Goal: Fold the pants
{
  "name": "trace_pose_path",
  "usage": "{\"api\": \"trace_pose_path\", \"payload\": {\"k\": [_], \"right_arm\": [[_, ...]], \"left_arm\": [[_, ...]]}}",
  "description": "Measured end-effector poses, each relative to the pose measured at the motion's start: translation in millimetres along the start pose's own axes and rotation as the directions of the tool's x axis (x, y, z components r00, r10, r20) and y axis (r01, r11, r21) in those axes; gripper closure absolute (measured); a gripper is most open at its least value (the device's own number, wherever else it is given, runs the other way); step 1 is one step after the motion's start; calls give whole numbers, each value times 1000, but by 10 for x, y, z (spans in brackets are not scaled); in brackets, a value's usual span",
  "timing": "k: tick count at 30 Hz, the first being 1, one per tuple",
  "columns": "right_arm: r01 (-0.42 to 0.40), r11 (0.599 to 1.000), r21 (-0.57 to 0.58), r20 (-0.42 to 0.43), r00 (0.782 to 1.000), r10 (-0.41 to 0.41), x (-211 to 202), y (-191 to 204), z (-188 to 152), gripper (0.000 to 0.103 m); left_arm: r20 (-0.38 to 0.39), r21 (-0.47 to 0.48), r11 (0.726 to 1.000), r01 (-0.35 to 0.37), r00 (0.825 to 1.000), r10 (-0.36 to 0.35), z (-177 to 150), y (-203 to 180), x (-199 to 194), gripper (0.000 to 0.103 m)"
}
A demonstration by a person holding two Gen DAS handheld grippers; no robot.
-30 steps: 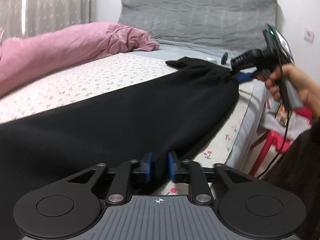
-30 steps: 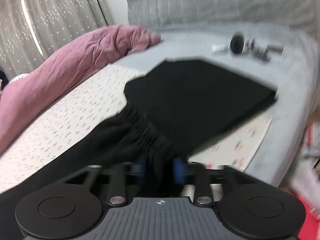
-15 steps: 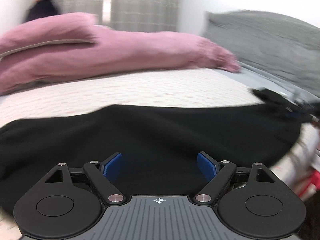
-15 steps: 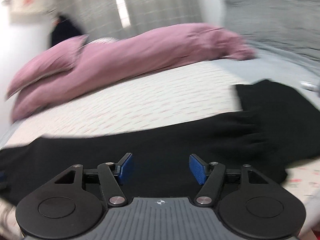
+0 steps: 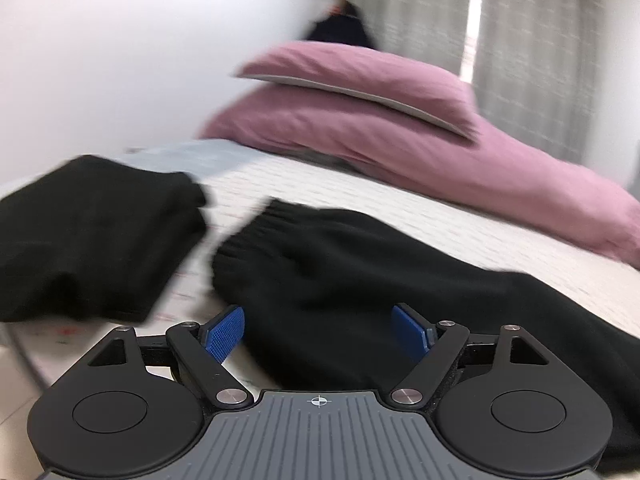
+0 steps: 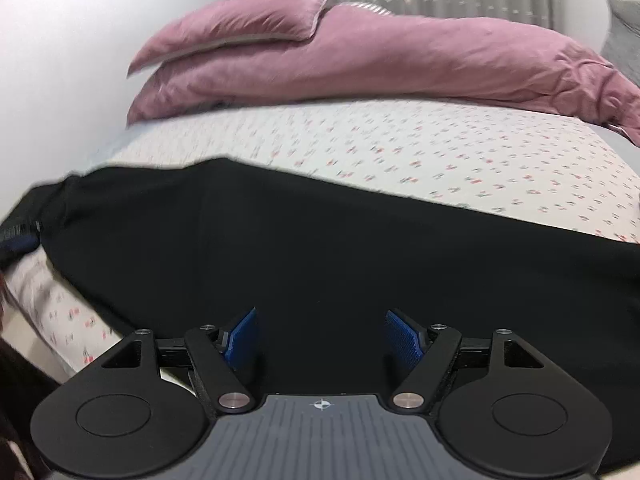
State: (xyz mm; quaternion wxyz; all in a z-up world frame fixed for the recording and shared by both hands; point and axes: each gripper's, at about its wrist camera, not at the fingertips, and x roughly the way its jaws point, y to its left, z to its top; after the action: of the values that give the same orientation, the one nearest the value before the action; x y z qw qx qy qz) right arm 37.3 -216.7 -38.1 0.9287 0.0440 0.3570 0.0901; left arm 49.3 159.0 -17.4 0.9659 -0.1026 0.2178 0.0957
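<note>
Your left tool (image 5: 318, 330) hangs over the long black fabric pants (image 5: 360, 280) spread on the bed with the white flower-print sheet (image 5: 500, 240); its blue pads (image 5: 226, 330) stand wide apart but are easing inward, with cloth below the gap and neither pad pressing on it. Your right tool (image 6: 320, 338) sits over the middle of the pants (image 6: 320, 248), its pads apart and widening, gripping nothing. Left of the pants' gathered cuff end lies a folded black garment (image 5: 88, 236), just beside it. Beyond the pants the sheet (image 6: 400, 148) lies bare up to the mauve pillows and duvet (image 6: 360, 52). The pants' near edge runs along the bed's edge.
</note>
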Motion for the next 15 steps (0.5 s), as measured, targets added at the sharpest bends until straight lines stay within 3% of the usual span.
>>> {"api": "trace_pose_path", "payload": {"k": [1, 3, 7, 9, 12, 15], "right_arm": [[3, 1000, -16, -15, 1000, -3, 42, 31, -2, 31], [8, 999, -41, -36, 999, -9, 111, 123, -41, 31], [14, 997, -74, -61, 998, -19, 160, 229, -56, 30], [18, 997, -78, -71, 997, -23, 184, 242, -56, 30], [24, 998, -65, -87, 996, -30, 194, 213, -64, 29], [39, 998, -47, -98, 994, -44, 203, 143, -72, 27]], "left_arm": [[-2, -15, 1000, -10, 1000, 10, 18, 87, 31, 26], [-27, -50, 998, -36, 999, 35, 23, 174, 106, 42], [-70, -163, 986, -36, 997, 25, 2, 295, 243, 95], [-50, -188, 982, -33, 998, 24, 12, 311, 232, 99], [21, -154, 985, -84, 996, 88, 25, 256, 114, 99], [-14, -129, 979, -157, 988, 157, 48, 240, 214, 98]]}}
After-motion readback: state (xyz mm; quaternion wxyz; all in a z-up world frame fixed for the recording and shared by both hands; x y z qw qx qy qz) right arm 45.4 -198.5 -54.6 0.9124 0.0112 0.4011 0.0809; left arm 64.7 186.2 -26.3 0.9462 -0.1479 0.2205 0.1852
